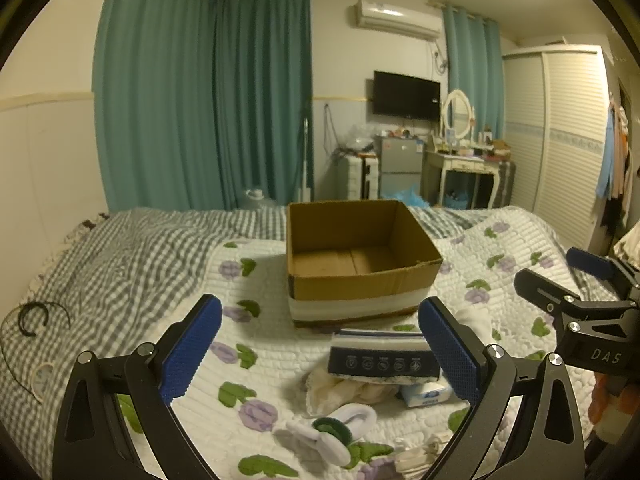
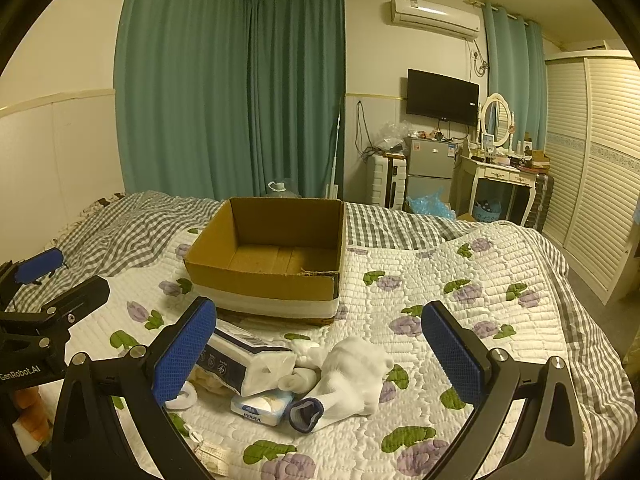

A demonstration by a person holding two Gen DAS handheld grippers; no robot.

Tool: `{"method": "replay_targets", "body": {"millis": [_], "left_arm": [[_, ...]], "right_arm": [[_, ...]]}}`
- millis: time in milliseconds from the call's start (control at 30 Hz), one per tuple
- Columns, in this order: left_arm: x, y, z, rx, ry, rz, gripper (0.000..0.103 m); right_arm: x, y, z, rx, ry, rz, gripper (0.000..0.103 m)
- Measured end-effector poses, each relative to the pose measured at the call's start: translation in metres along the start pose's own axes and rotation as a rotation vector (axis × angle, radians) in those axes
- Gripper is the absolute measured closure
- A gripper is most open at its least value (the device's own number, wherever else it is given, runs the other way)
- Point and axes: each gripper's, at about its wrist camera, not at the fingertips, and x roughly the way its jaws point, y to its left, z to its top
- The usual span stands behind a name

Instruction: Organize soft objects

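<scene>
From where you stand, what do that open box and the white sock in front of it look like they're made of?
The box looks like matte brown corrugated cardboard: raw torn rim, creased floor, white band around its base. The white sock looks like soft knit fabric, crumpled, with a dark cuff; the fibre can't be told.

Both wrist cameras look forward from low over the bed (image 1: pixel 120 256), toward the far wall. Both frame the cardboard box (image 1: pixel 356 256) (image 2: pixel 268 252), the right one from farther right.

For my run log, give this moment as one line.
box empty | socks, tissue packs on quilt | left gripper open | right gripper open
</scene>
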Motion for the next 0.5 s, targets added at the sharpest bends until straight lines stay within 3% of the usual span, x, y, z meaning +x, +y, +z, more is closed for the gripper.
{"method": "replay_targets", "body": {"millis": [500], "left_arm": [[0.0009, -0.0012, -0.0011, 0.002, 0.004, 0.000, 0.002]], "right_arm": [[0.0013, 0.0016, -0.0006, -0.008, 0.007, 0.002, 0.000]]}}
